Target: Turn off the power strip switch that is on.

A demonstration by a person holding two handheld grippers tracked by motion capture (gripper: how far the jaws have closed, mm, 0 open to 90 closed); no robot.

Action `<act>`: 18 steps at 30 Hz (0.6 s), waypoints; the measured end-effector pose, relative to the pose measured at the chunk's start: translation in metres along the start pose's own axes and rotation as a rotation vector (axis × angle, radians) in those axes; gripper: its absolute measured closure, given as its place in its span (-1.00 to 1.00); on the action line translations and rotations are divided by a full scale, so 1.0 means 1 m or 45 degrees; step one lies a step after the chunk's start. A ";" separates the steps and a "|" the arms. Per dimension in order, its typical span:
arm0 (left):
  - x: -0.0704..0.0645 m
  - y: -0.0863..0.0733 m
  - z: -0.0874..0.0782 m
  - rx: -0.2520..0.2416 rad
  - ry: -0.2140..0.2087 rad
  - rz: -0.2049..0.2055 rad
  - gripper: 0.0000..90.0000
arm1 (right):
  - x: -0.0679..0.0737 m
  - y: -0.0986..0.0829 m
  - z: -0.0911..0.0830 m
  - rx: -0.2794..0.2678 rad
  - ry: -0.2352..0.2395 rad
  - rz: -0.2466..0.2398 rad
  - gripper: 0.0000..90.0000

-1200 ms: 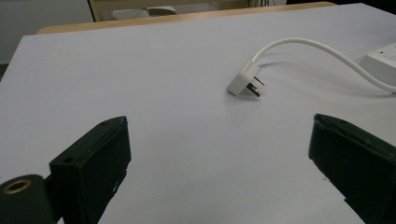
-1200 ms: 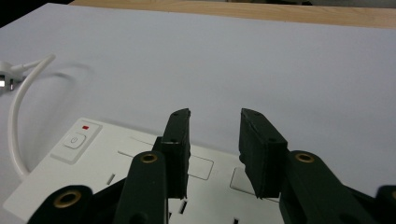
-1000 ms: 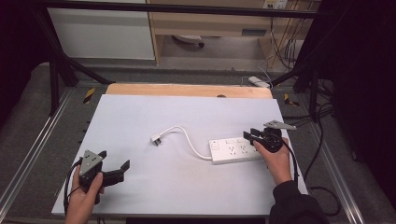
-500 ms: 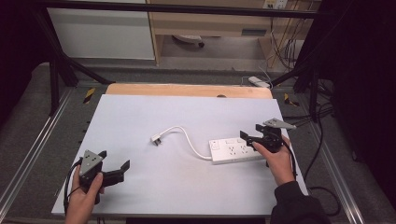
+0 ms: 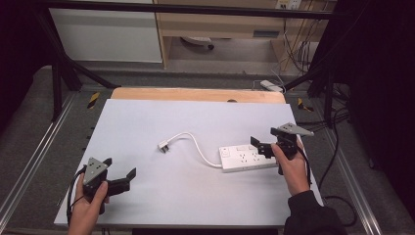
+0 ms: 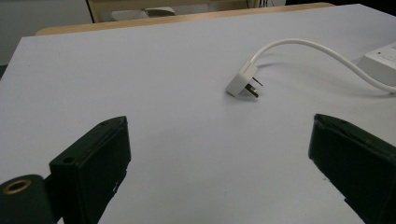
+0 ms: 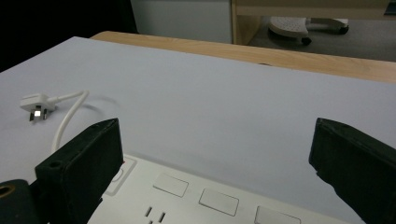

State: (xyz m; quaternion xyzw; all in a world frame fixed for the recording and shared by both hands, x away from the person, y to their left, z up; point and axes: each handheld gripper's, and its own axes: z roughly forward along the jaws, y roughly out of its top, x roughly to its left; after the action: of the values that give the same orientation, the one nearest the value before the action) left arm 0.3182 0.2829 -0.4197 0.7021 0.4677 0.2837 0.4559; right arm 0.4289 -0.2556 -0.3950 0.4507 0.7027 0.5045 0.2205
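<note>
A white power strip [image 5: 247, 157] lies flat at the table's right. Its white cable [image 5: 195, 144] curves left to a loose plug [image 5: 163, 146] lying mid-table. My right gripper [image 5: 259, 147] hovers open over the strip's right end, with nothing between its jaws. In the right gripper view the power strip [image 7: 196, 196] sits just below the open right gripper [image 7: 215, 154], and the plug [image 7: 35, 103] lies far left. At the near left corner my left gripper [image 5: 128, 179] is open and empty. The left gripper [image 6: 219, 154] faces the plug [image 6: 242, 85] across bare table, well short of it.
The white tabletop [image 5: 147, 122] ends in a wooden strip [image 5: 195, 94] at the far edge. Metal rails [image 5: 29, 161] run along both sides. Past the table lie the floor, a cabinet [image 5: 107, 34] and hanging cables [image 5: 293, 54].
My right hand has shifted a little at the power strip's right end. The left gripper, the plug and the strip have stayed in place.
</note>
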 end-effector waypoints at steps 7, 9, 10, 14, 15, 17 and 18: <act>0.000 0.000 0.000 -0.001 -0.003 -0.001 -0.88 | 0.002 0.001 -0.006 -0.008 0.005 -0.019 -0.89; 0.000 0.000 0.000 -0.002 -0.003 -0.002 -0.87 | 0.003 0.000 -0.008 -0.022 0.005 -0.026 -0.89; 0.000 0.000 0.000 -0.002 -0.003 -0.001 -0.88 | 0.004 0.000 -0.009 -0.031 0.003 -0.029 -0.90; 0.000 0.000 0.000 -0.003 -0.006 0.001 -0.88 | 0.005 0.000 -0.014 -0.091 -0.010 -0.046 -0.91; -0.001 0.000 0.000 -0.003 -0.005 0.001 -0.88 | 0.005 -0.001 -0.016 -0.100 -0.011 -0.048 -0.92; -0.001 0.000 0.000 -0.003 -0.007 0.001 -0.88 | 0.006 -0.001 -0.019 -0.115 -0.007 -0.048 -0.92; -0.001 0.000 0.000 -0.003 -0.007 0.001 -0.88 | 0.006 -0.001 -0.020 -0.123 -0.007 -0.044 -0.92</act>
State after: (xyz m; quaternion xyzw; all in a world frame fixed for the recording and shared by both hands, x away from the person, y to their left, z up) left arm 0.3178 0.2823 -0.4192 0.7026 0.4657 0.2825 0.4580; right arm 0.4102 -0.2605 -0.3868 0.4286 0.6847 0.5326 0.2527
